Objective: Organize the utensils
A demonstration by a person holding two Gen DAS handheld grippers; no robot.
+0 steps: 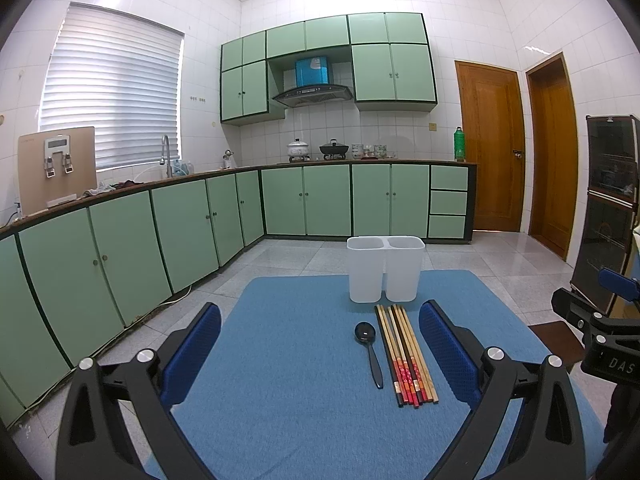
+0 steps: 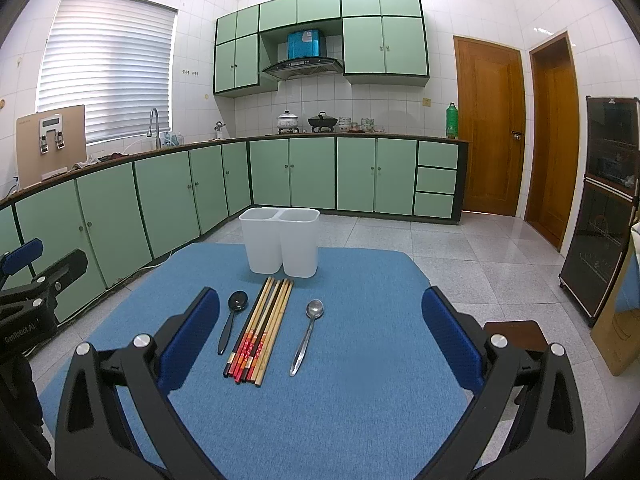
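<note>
1. Pale green kitchen cabinets (image 1: 280, 204) run along two white-tiled walls, with a range hood (image 1: 313, 95) above the counter and two wooden doors (image 1: 491, 146) to the right.
2. Nearer the cameras, a blue mat (image 2: 360, 360) covers a table, and all the utensils lie on it.
3. At the far edge of the mat stands a white utensil holder (image 2: 282, 242) with two compartments side by side, upright; nothing shows above either rim.
4. Just in front of the holder lies a bundle of chopsticks (image 2: 260, 328), packed side by side, tips toward the holder, red patterned ends toward the cameras.
5. A black spoon (image 2: 232, 320) lies just left of the chopsticks, bowl toward the holder, close to them; whether it touches them I cannot tell.
6. A metal spoon (image 2: 308, 334) lies to the right of the chopsticks, clearly apart from them, bowl also toward the holder.
7. The left gripper (image 1: 320, 354) hovers over the near part of the mat, its blue-padded fingers (image 1: 448, 354) spread wide and holding nothing.
8. The right gripper (image 2: 320, 340) hovers likewise, fingers spread wide and holding nothing; in its view the chopsticks and both spoons lie between the two pads.
9. Each gripper's black body shows at the edge of the other's view.
</note>
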